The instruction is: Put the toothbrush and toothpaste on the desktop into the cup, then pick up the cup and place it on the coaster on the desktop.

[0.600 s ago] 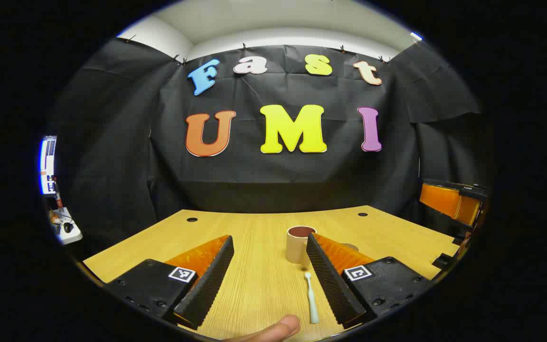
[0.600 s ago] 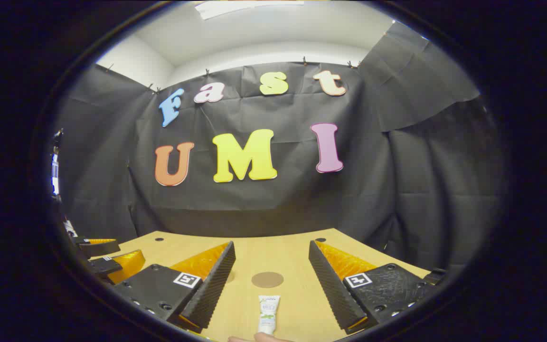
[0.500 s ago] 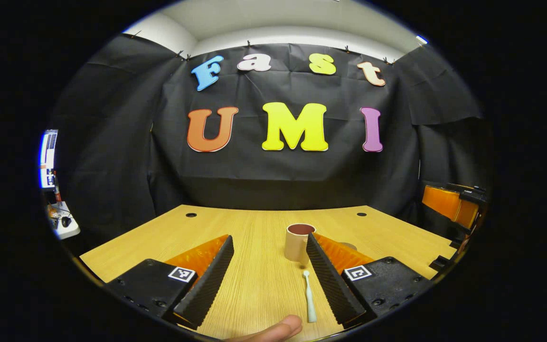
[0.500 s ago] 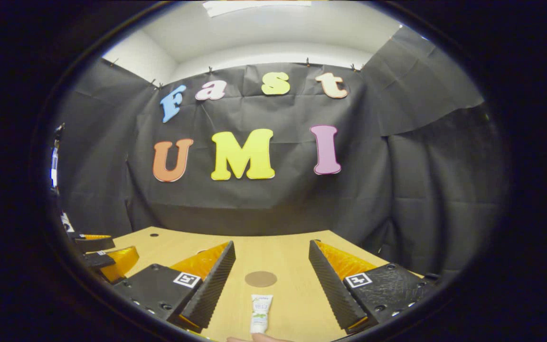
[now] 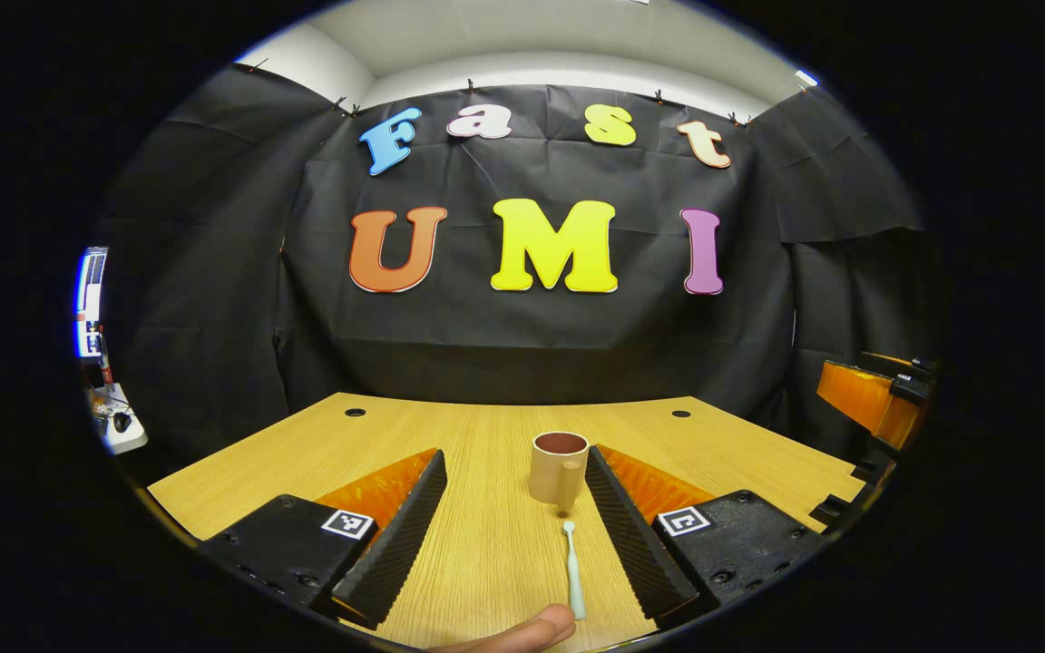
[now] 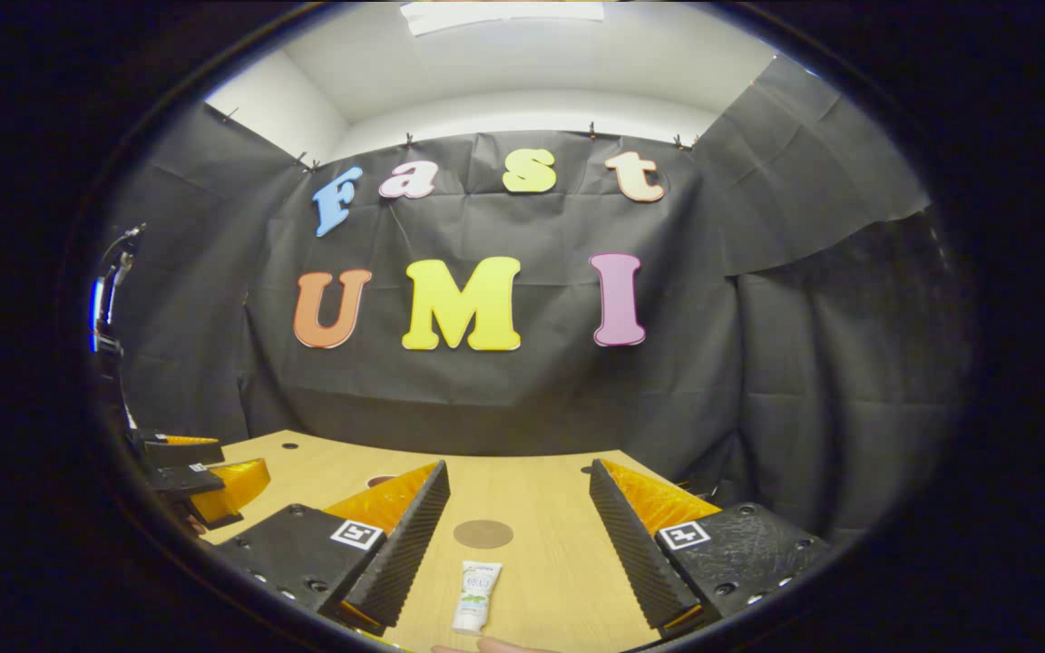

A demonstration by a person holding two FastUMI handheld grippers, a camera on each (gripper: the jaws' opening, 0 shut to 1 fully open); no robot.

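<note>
Both cameras have drifted slightly; left gripper (image 5: pixel 504 535) and right gripper (image 6: pixel 518 544) gape wide, holding nothing. Toothbrush (image 5: pixel 571 571) lies at 6 o'clock from cup (image 5: pixel 558 469); toothpaste (image 6: pixel 475 596) at 6 o'clock from coaster (image 6: pixel 483 533). Loading looks next: descend, pinch

Both cameras sit low over the table (image 5: pixel 486 544), facing the booth's back wall. The left gripper view looks straight past the cup (image 5: pixel 559 467) at lower centre; the right gripper view catches the same table from farther right.
</note>
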